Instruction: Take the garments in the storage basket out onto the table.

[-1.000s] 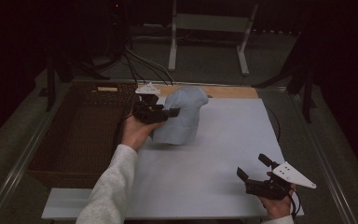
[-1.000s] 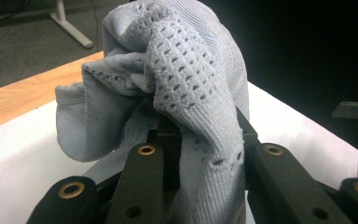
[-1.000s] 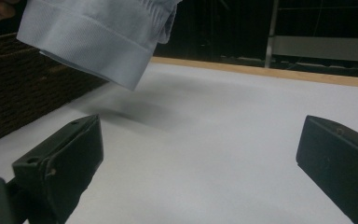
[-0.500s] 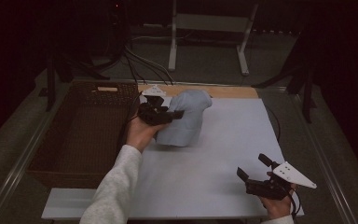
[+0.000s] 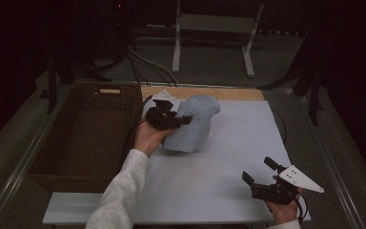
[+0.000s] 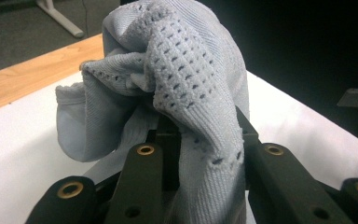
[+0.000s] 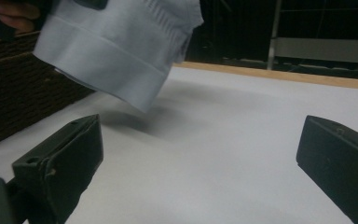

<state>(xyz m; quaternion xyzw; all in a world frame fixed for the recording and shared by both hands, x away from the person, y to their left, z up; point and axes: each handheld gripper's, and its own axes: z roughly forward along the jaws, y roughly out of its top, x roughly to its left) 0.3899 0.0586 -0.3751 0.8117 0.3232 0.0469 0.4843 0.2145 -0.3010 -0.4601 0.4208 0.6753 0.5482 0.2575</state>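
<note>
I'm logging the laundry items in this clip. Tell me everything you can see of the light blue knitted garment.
The light blue knitted garment looks like soft knitwear, with an openwork band of small holes beside plain fine knit and a smooth folded hem along its lower edge. It is bunched up and hangs clear of the white table top, beside the wicker basket. The left gripper is shut on a fold of it, with cloth draped over both jaws. What kind of garment it is cannot be told.
</note>
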